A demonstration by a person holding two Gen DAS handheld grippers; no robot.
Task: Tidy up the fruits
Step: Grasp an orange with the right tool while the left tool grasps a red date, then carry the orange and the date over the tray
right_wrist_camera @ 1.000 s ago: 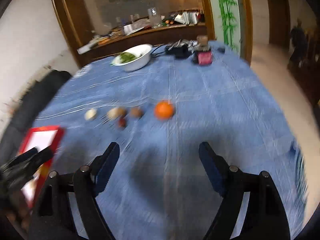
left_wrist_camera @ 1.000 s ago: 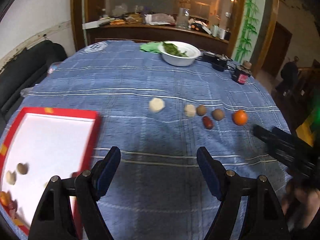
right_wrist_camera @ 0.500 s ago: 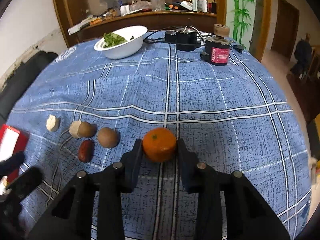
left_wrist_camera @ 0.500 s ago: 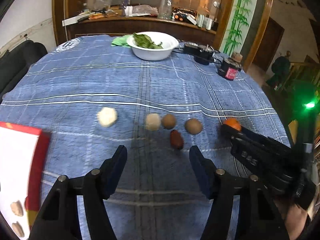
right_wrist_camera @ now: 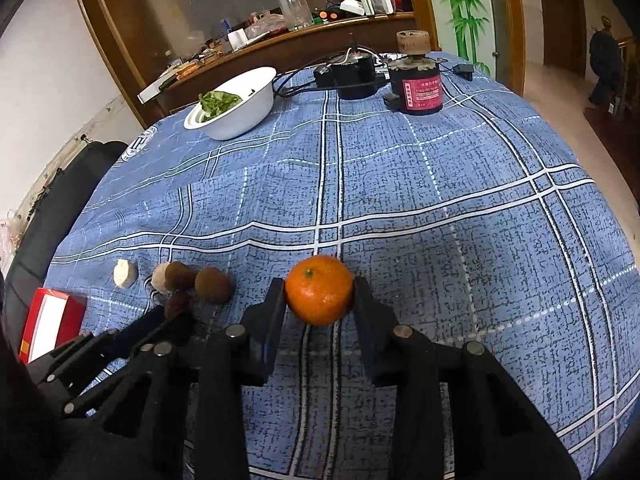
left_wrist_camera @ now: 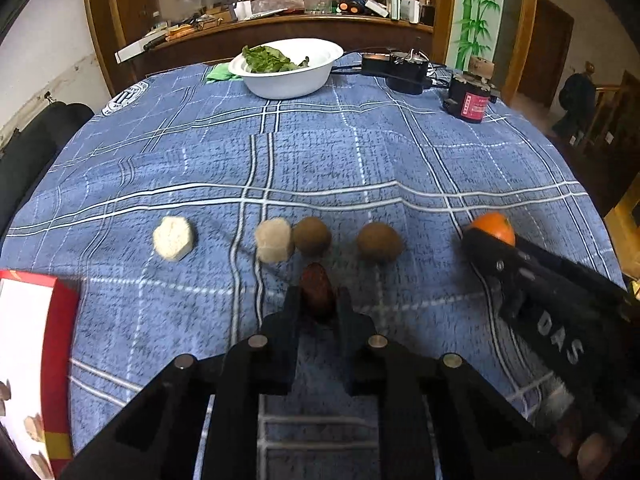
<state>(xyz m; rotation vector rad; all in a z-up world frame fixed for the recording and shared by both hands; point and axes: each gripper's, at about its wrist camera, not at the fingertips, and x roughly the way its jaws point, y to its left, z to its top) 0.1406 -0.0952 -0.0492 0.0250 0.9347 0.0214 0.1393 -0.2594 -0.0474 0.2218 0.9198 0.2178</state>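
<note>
**Q:** What is held by each gripper, and where do the task's fruits lie?

**A:** The left gripper (left_wrist_camera: 318, 300) is shown clamped on the dark red date (left_wrist_camera: 317, 289), which is pinched between its fingertips, just in front of the row of fruits on the blue plaid tablecloth (left_wrist_camera: 320, 160). The right gripper (right_wrist_camera: 320, 292) is shown closed narrowly on the orange mandarin (right_wrist_camera: 320, 290), both pads being pressed to its sides. Whether either fruit has been lifted clear of the cloth cannot be told.

**Q:** How is the remaining fruit placed relative to the mandarin?

**A:** To the left of the mandarin, two brown round fruits (left_wrist_camera: 379, 242) are seen; the farther one touches a pale peeled piece (left_wrist_camera: 274, 239). A second pale piece (left_wrist_camera: 173, 238) lies farther left, well apart. The red-rimmed tray (left_wrist_camera: 60, 320) is found at the far left, beyond that piece.

**Q:** How far along is the task judged to be?

**A:** A few small pieces are already seen in the tray, at the frame's edge. Two fruits are gripped but not yet delivered, and four are left untouched on the cloth. The task is judged to be partly done, with more than half remaining.
</note>
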